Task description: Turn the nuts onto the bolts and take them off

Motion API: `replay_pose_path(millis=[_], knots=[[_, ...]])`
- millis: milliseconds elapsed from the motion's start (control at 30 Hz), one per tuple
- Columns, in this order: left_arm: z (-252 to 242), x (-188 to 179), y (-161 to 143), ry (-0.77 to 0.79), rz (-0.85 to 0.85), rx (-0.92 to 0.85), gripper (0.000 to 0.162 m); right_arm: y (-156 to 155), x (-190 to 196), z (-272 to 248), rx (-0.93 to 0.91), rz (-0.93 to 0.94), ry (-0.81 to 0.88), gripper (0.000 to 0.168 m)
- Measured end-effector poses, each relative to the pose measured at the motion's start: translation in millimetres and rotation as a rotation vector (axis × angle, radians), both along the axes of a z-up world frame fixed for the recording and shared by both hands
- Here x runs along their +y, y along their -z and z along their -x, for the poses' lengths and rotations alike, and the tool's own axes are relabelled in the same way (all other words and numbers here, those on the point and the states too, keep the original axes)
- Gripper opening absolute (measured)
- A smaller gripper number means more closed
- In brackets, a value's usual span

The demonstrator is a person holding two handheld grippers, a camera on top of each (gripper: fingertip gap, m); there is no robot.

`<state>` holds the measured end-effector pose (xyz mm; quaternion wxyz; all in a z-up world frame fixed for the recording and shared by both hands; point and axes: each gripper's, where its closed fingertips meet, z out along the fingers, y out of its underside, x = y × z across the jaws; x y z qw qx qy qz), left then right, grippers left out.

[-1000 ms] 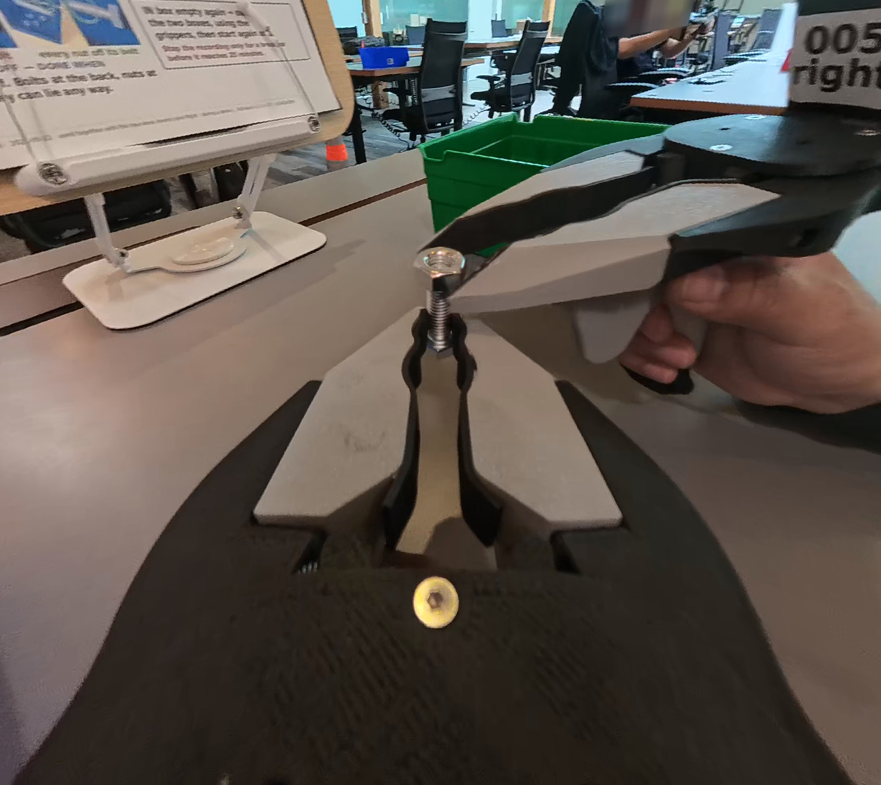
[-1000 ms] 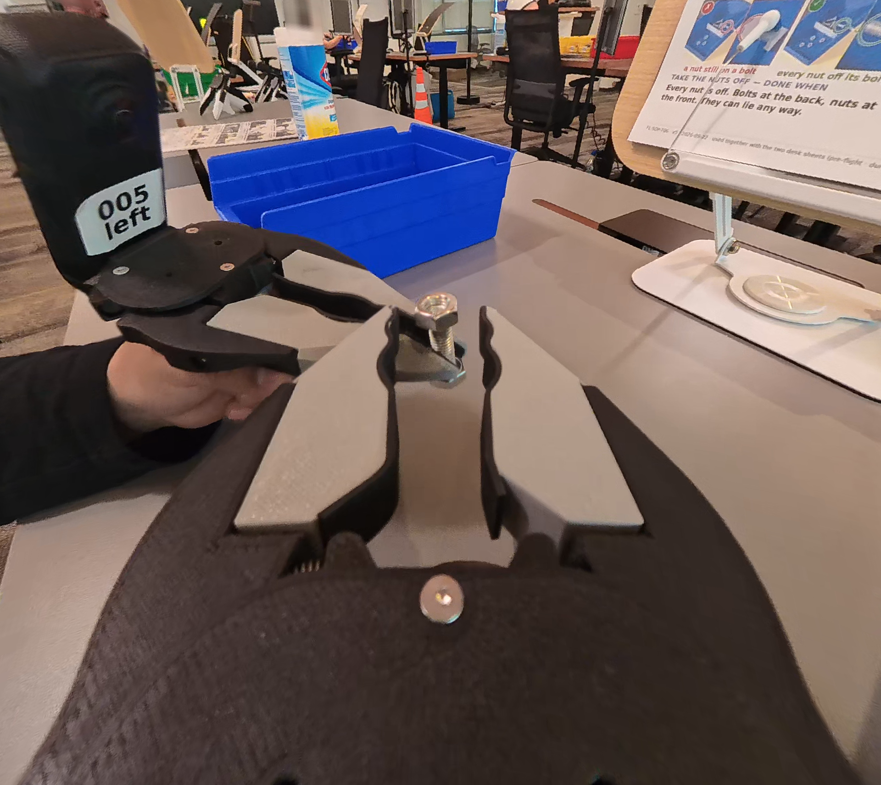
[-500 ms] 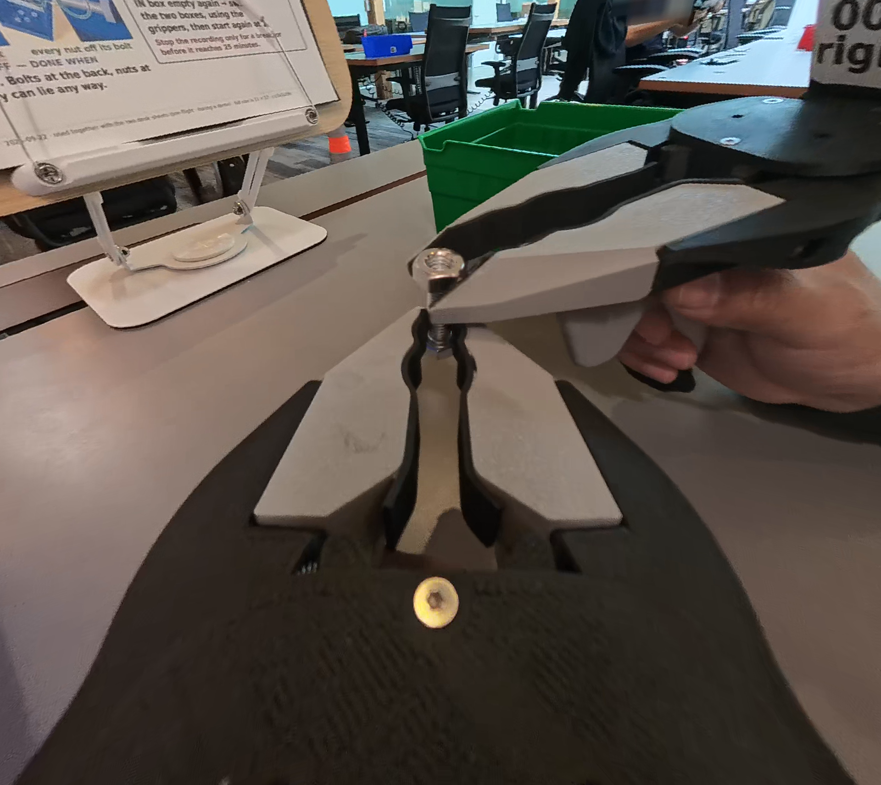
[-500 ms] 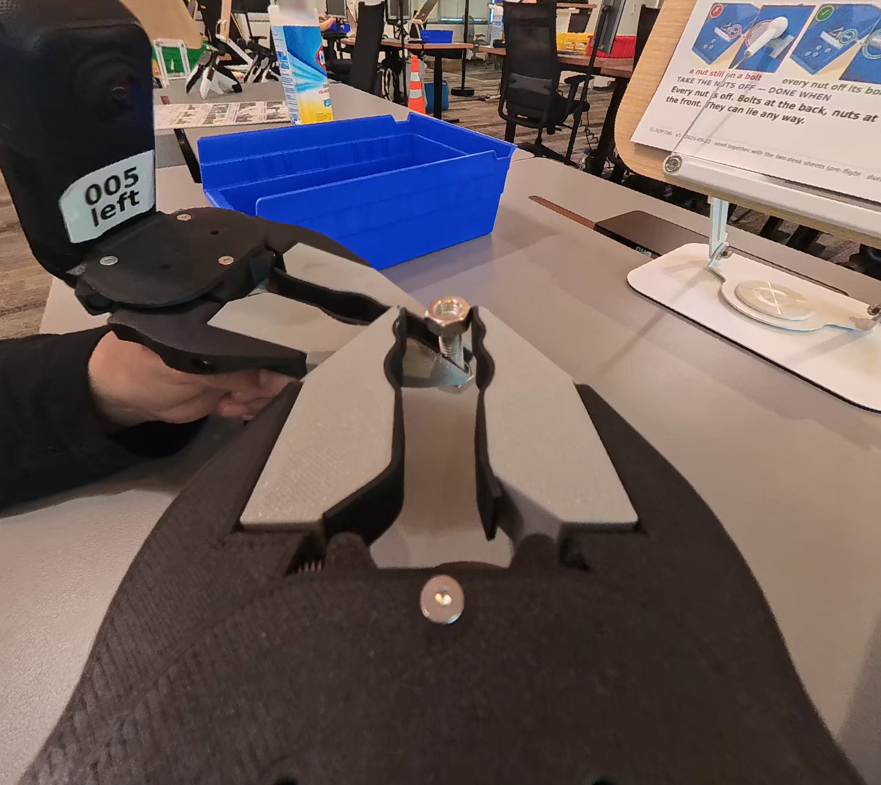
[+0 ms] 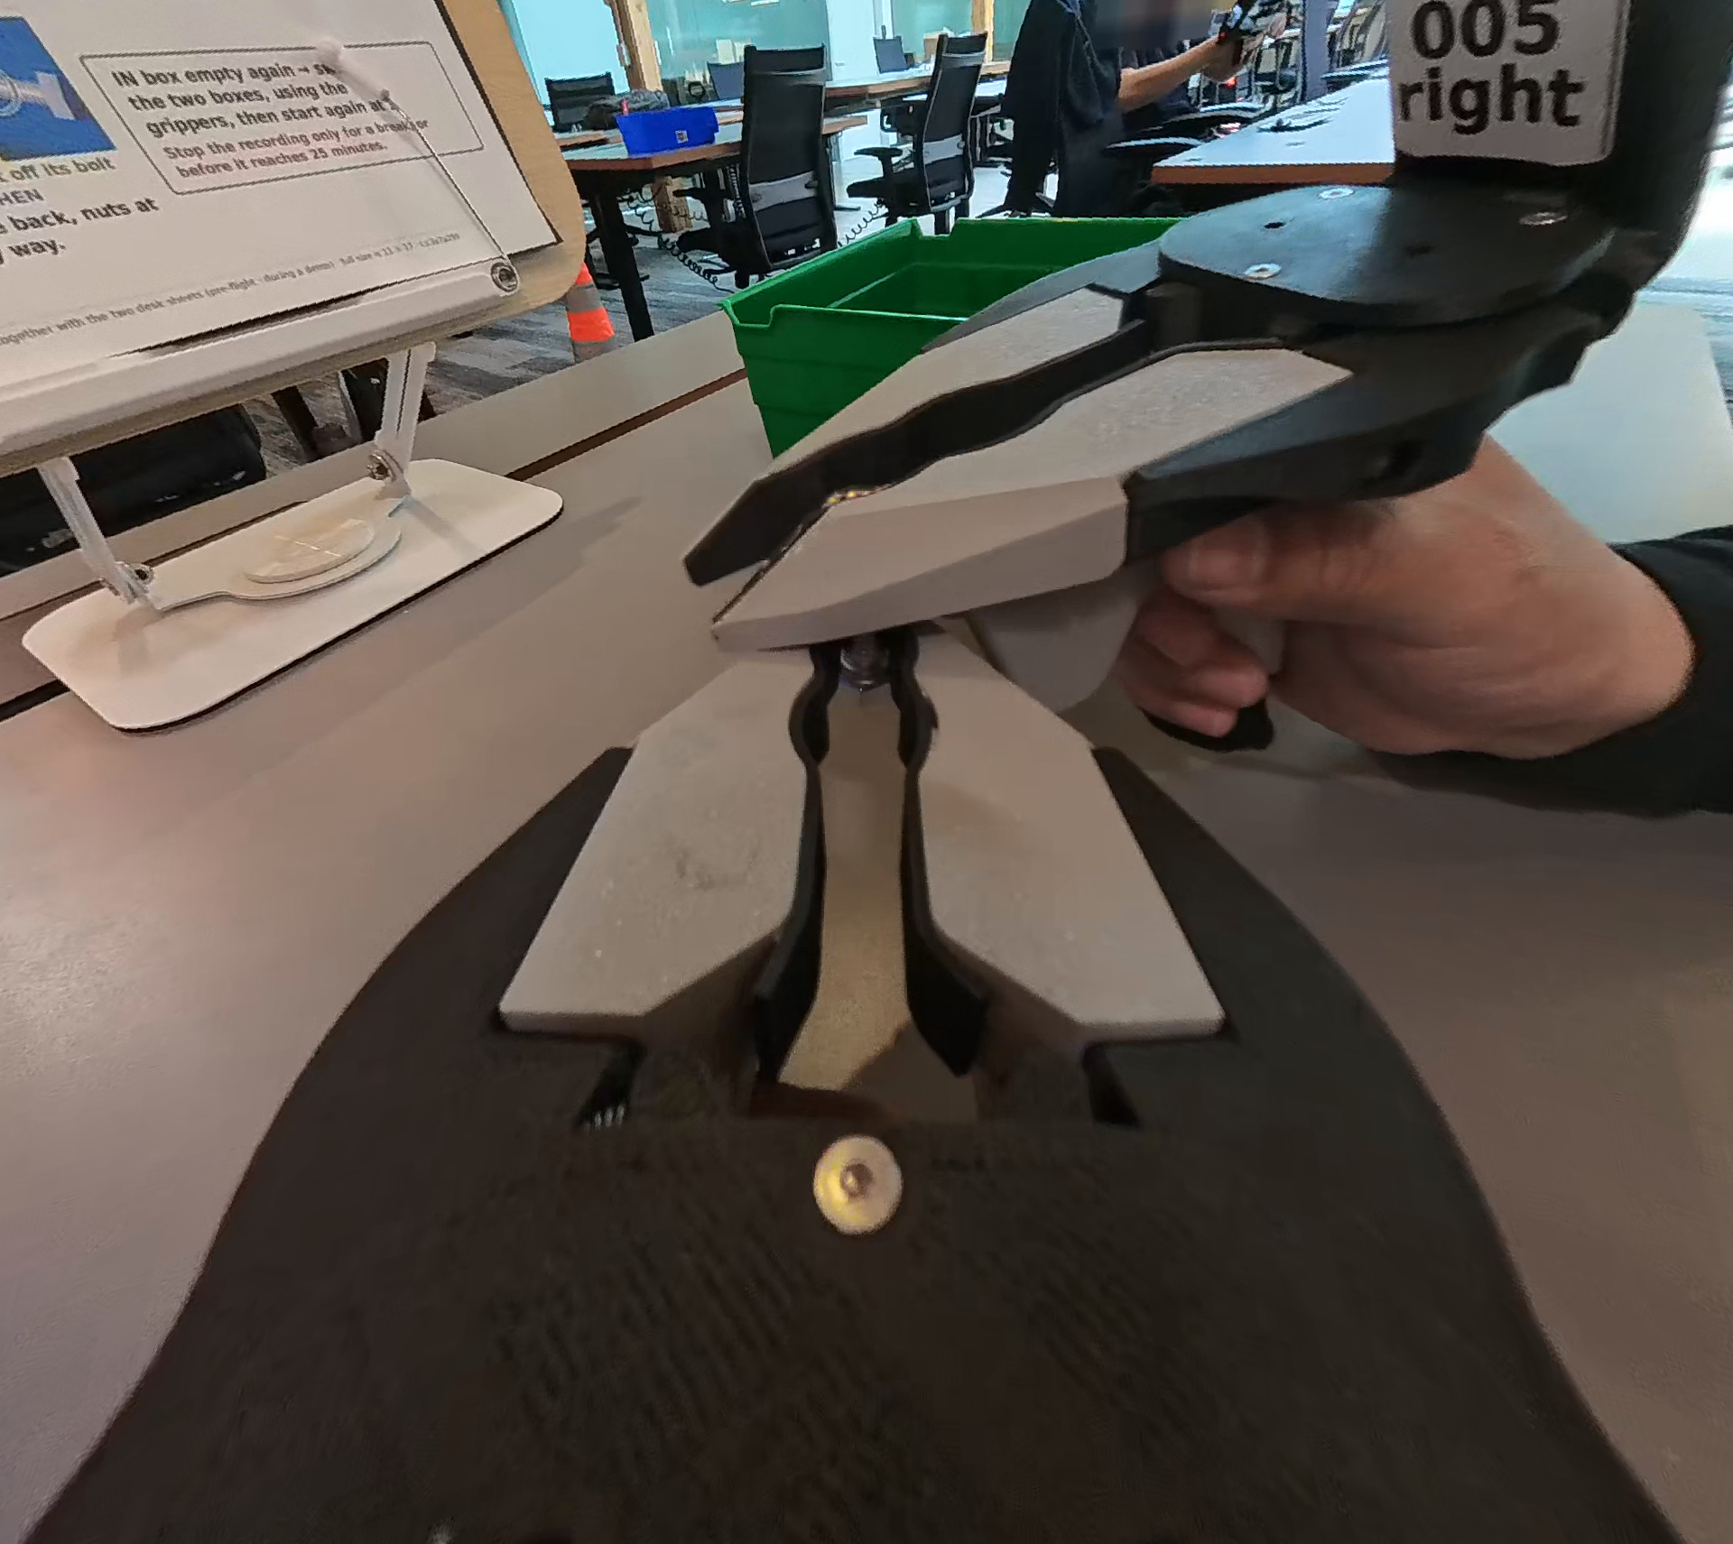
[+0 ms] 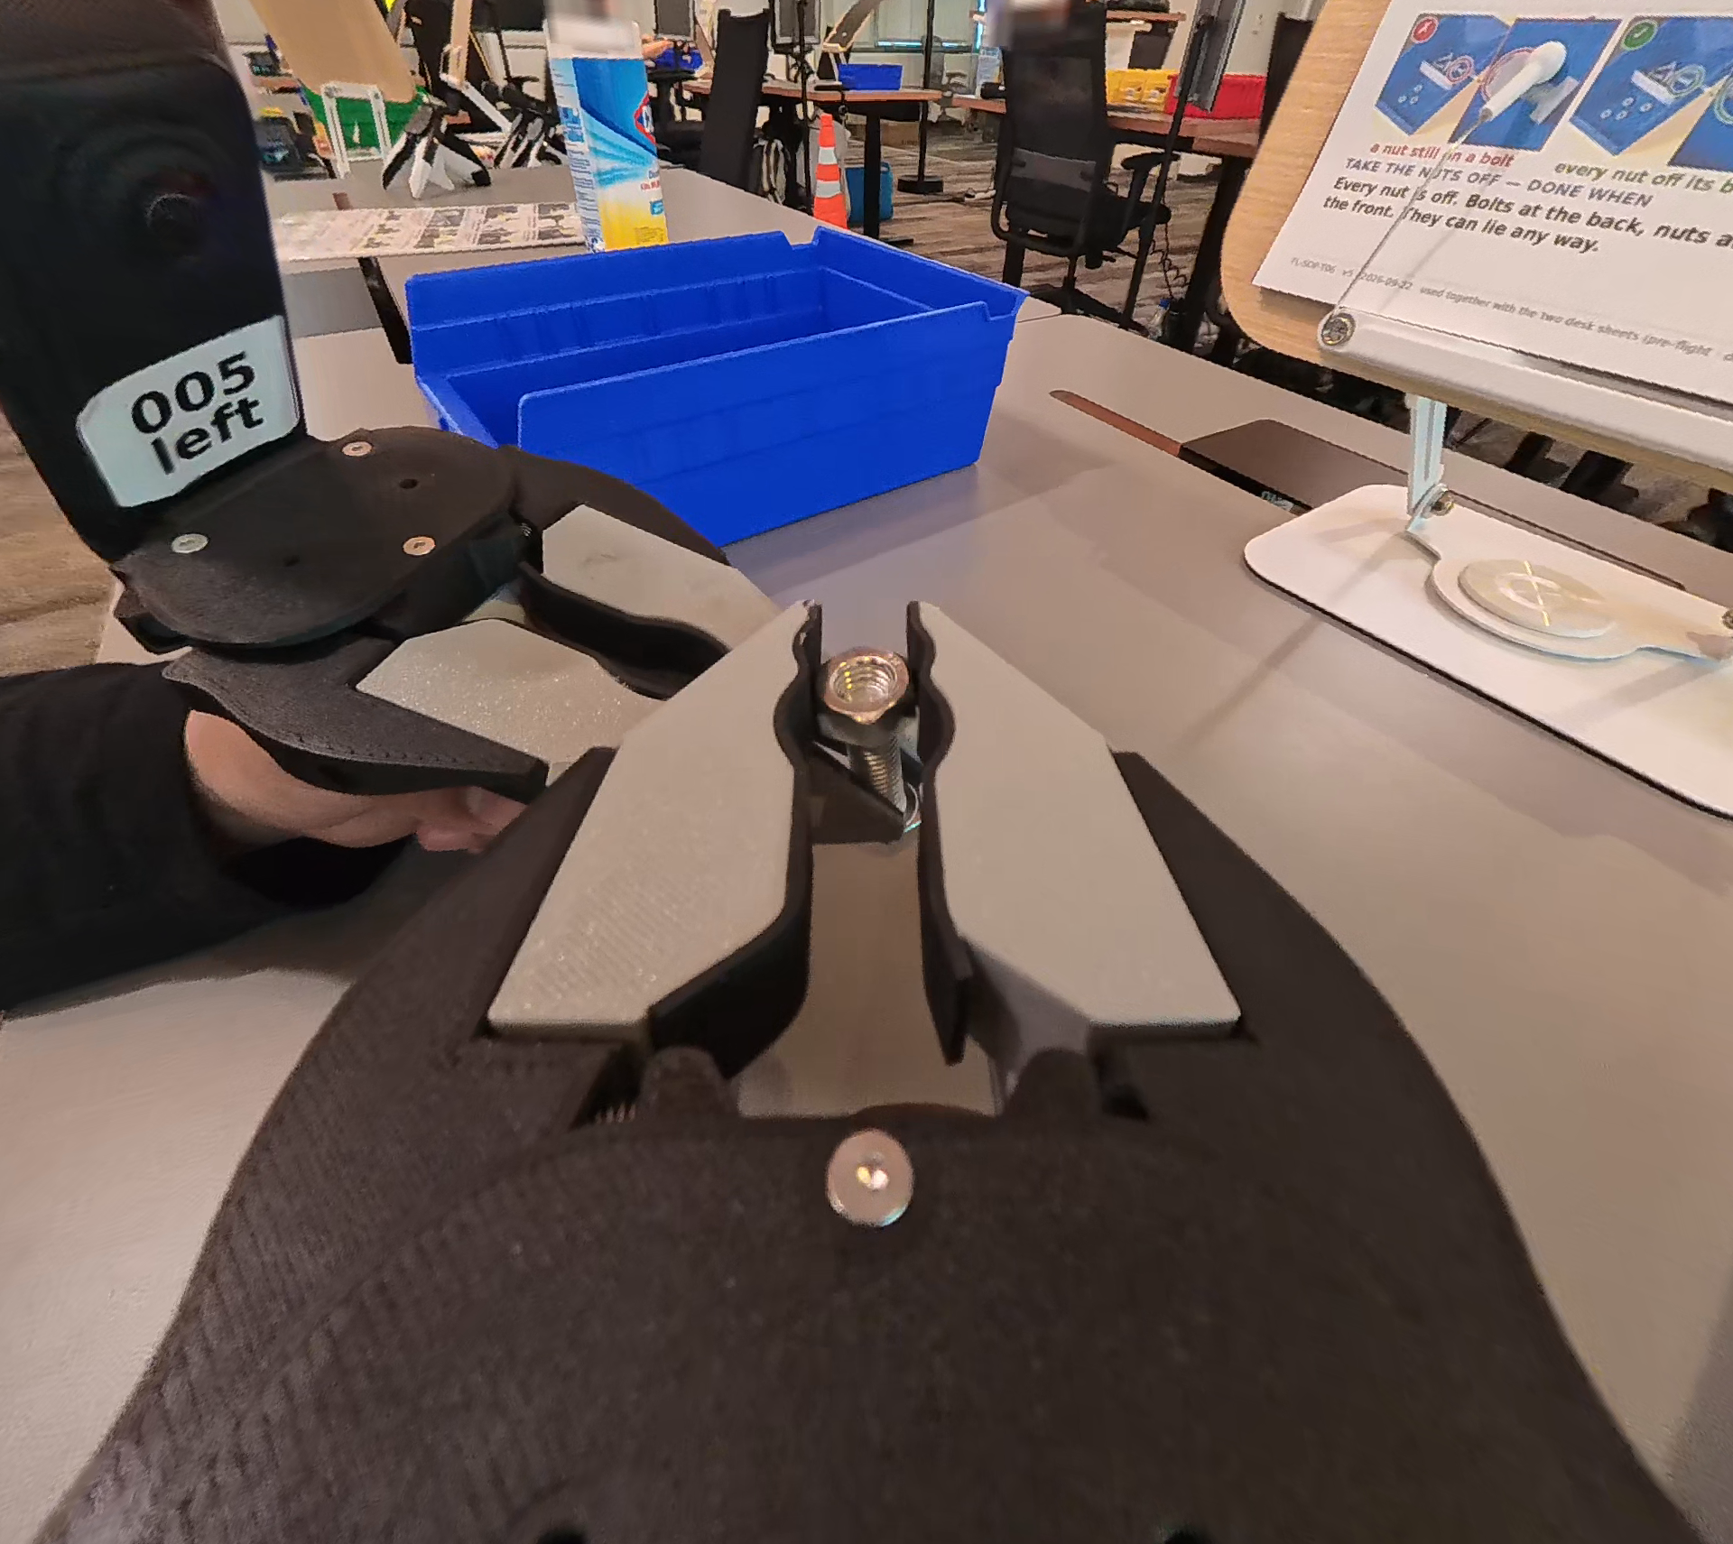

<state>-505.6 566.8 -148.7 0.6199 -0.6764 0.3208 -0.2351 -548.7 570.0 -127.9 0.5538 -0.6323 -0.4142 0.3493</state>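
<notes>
My left gripper point(image 5: 863, 679) is shut on the lower part of a steel bolt point(image 5: 863, 660) and holds it upright above the grey table point(image 5: 281, 843). My right gripper point(image 5: 717, 604) reaches in from the right and hides the bolt's top in the left wrist view. In the right wrist view my right gripper point(image 6: 861, 636) is shut on the hex nut point(image 6: 865, 681) at the top of the threaded shank point(image 6: 877, 768). The left gripper point(image 6: 849, 796) grips the bolt just below, coming in from the left.
A green bin point(image 5: 844, 336) stands behind the right gripper. A blue bin point(image 6: 750, 411) stands behind the left gripper, with a wipes canister point(image 6: 605, 149) beyond it. An instruction board on a white stand point(image 5: 281, 561) point(image 6: 1500, 608) sits at the table's far side. Spacing between my two grippers at the tips: around 4 centimetres.
My right gripper was open beside the bolt; it has moved forward over the bolt's top and closed its fingers on the nut. The left gripper still holds the bolt.
</notes>
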Motion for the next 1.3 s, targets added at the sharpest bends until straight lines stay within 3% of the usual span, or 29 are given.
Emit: replay_pose_path(millis=[100, 267, 500, 767, 1133, 1200, 1300], knots=[[3.3, 2.5, -0.7, -0.019, 0.002, -0.006, 0.007, -0.8, 5.3, -2.9, 0.02, 0.019, 0.023, 0.035], [20.4, 15.3, 1.3, -0.107, 0.042, -0.036, 0.007, -2.6, 5.4, -4.7, 0.031, 0.018, 0.024, 0.036], [29.6, 21.5, 4.2, -0.153, 0.071, -0.047, 0.007, -1.5, 1.9, -2.2, 0.001, -0.019, 0.022, 0.032], [-2.2, -1.3, 2.9, 0.008, 0.011, 0.014, 0.007, 2.0, -1.9, 1.8, -0.015, -0.022, -0.001, 0.014], [4.3, 3.5, 3.3, -0.021, 0.023, 0.002, 0.007, -1.0, -0.6, -0.8, 0.002, -0.005, -0.006, 0.013], [7.2, 5.2, 1.6, -0.031, 0.029, -0.018, 0.007, -0.7, 1.3, -2.0, 0.008, 0.007, 0.0, 0.02], [9.0, 5.8, 0.2, -0.034, 0.035, -0.032, 0.007, -2.3, 0.9, -3.0, 0.008, -0.004, 0.002, 0.006]])
